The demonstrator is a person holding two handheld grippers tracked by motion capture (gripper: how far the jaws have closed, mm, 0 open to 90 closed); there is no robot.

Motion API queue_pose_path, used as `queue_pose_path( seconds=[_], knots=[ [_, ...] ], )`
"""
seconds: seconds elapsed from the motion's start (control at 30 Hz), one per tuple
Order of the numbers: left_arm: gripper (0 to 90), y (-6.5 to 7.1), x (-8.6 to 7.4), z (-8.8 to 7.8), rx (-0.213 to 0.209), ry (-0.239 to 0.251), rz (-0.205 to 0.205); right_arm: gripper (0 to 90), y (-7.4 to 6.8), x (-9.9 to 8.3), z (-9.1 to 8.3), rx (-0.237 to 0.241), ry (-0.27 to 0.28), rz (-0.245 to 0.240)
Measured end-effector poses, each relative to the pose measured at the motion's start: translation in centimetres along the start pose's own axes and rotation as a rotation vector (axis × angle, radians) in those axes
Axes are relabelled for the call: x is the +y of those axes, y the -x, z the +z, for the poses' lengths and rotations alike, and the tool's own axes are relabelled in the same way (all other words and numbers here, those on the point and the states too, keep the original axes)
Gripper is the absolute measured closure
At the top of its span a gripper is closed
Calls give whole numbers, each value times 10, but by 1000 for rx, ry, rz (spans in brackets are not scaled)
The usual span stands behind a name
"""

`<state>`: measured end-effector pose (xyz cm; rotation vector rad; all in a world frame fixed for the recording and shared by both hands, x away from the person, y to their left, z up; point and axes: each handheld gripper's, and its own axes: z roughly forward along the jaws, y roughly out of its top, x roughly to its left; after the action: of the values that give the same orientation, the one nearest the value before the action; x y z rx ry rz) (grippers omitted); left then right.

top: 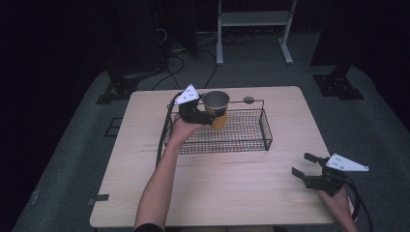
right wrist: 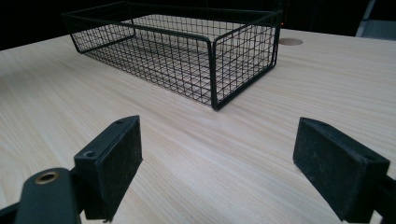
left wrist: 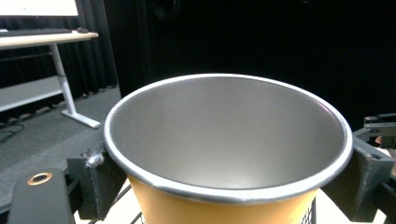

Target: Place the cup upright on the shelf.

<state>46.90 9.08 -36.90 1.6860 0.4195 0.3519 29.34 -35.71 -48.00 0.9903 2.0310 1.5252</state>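
Fingers (left wrist: 100,186) on my left gripper (top: 205,115) clamped the upright cup (top: 216,107), basket (top: 241,140) directly beneath; right gripper (top: 306,167) gaped empty, well apart.

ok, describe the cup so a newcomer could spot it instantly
On the light wooden table, find the black wire basket toward the far side. At its left end the left gripper holds the cup upright over it. It is the sole orange thing there, with a silver rim and grey inside.
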Motion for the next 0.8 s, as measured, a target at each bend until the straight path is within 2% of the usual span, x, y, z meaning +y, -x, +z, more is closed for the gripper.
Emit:
queue_pose_path(
  seconds=[0.27, 0.5, 0.63, 0.67, 0.8],
  knots=[
    [125, -9, -8, 5, -12, -2, 19, 145, 0, 0, 1, -1, -5, -1],
    [125, -13, -16, 18, -69, -52, 17, 145, -1, 0, 1, -2, -7, -1],
    [124, -13, -18, 23, -74, -63, 23, 145, -1, 0, 1, 0, -5, -4],
    [124, -13, -19, 25, -79, -85, 29, 145, 0, 0, 0, 0, -5, -3],
    [124, -13, -21, 29, -85, -109, 49, 145, 0, 0, 0, 2, -3, -2]
  ],
)
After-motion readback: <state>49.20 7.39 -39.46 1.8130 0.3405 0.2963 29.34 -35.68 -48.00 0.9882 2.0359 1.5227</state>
